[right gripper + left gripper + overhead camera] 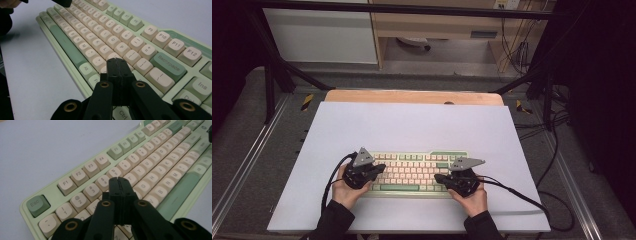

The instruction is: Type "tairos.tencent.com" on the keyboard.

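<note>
A pale green keyboard with cream keys lies on the white table top, near its front edge. My left gripper hovers over the keyboard's left end, jaws shut with nothing between them. In the left gripper view its tips stand over the keys near the number row of the keyboard. My right gripper is over the right end, also shut and empty. In the right gripper view its tips hang above the keys left of Backspace on the keyboard.
The white table top stretches beyond the keyboard to a wooden strip at the back. Black cables trail from the right gripper across the table to the right edge. Metal rails and a grey floor flank the table.
</note>
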Available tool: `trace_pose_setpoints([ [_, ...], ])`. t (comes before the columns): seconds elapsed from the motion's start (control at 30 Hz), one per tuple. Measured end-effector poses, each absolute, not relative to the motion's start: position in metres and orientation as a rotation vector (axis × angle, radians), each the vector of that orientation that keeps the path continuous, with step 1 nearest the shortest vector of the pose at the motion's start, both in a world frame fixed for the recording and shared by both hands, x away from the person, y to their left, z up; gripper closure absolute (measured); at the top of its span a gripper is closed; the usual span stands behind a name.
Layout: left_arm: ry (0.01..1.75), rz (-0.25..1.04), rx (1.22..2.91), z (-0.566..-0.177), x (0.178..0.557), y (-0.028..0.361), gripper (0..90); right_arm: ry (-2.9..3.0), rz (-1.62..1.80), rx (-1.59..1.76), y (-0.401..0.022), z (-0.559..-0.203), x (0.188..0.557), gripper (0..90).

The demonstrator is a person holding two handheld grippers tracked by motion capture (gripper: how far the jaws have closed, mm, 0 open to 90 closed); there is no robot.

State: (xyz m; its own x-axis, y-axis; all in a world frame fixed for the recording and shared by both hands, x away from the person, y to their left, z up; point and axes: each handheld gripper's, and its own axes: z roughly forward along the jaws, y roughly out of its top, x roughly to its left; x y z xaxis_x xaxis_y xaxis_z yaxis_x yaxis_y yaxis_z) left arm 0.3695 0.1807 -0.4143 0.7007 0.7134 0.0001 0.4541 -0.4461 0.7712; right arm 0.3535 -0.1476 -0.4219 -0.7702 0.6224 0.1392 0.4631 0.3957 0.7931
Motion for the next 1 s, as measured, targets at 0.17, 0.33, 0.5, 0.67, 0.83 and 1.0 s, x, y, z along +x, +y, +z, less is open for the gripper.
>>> trace_pose_setpoints([
  [0.17, 0.907, 0.422, 2.13, -0.42, 0.375, 0.178, 89.8, 2.47, 1.313, 0.971, -0.148, -0.422, 0.353, 90.0],
  [0.33, 0.924, 0.429, 2.133, -0.423, 0.378, 0.178, 89.8, 2.47, 1.314, 0.974, -0.148, -0.422, 0.353, 90.0],
  [0.5, 0.918, 0.428, 2.137, -0.426, 0.378, 0.178, 89.8, 2.47, 1.315, 0.97, -0.148, -0.422, 0.353, 90.0],
  [0.67, 0.917, 0.421, 2.147, -0.429, 0.378, 0.176, 89.9, 2.471, 1.312, 0.969, -0.148, -0.421, 0.353, 90.0],
  [0.83, 0.908, 0.425, 2.133, -0.425, 0.376, 0.178, 89.8, 2.47, 1.316, 0.964, -0.148, -0.421, 0.353, 90.0],
  [1.0, 0.892, 0.426, 2.113, -0.416, 0.37, 0.186, 89.8, 2.468, 1.329, 0.968, -0.148, -0.42, 0.353, 90.0],
])
